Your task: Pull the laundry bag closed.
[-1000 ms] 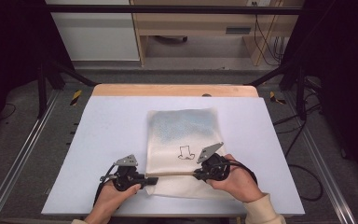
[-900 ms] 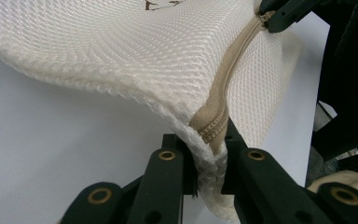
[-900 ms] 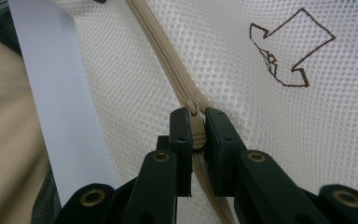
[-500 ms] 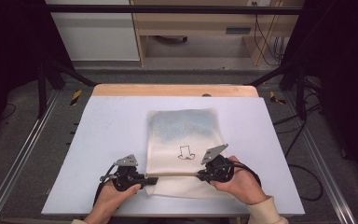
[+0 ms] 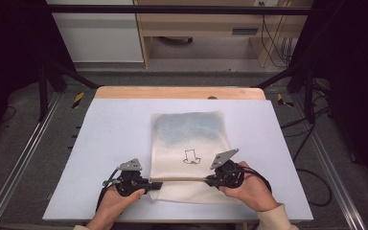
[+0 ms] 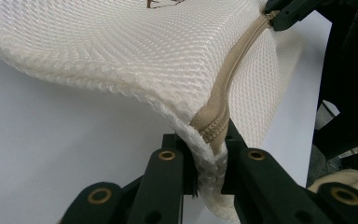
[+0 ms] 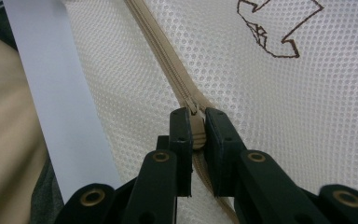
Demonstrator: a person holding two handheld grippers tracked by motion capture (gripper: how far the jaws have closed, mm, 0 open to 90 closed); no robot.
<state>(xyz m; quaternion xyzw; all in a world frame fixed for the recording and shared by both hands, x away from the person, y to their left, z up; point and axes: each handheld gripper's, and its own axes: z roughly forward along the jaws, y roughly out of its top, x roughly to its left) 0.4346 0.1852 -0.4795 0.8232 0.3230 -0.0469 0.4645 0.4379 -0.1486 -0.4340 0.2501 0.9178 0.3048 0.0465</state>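
Two grips hold one soft thing: a white mesh laundry bag (image 5: 190,153) lying flat on the pale table (image 5: 100,143), toward our side and a little right of centre, with a tan zipper (image 5: 179,179) running across its near end. A small brown outline drawing (image 5: 190,156) is printed on the mesh above the zipper.

We judge the bag light and limp. In the left gripper view the mesh (image 6: 121,51) sags in a curve from the pinched corner, so it will drape and bunch wherever it is lifted, and it gives no stiffness to push against. The open weave should offer some bite, but it could stretch or snag if pulled hard. The zipper tape is the firmest part, so we would take hold there: one end pinned, the slider pulled along the line of the teeth.

That is how we have it. Our left gripper (image 5: 154,184) is clamped tight on the bag's corner at the zipper's end (image 6: 213,130), fabric squeezed between the jaws. Our right gripper (image 5: 208,180) is closed down on the zipper pull (image 7: 196,133), jaws pinching it from both sides.

Beyond the bag, the table's wooden far edge (image 5: 179,92) shows, with dark frame legs and grey floor around it.
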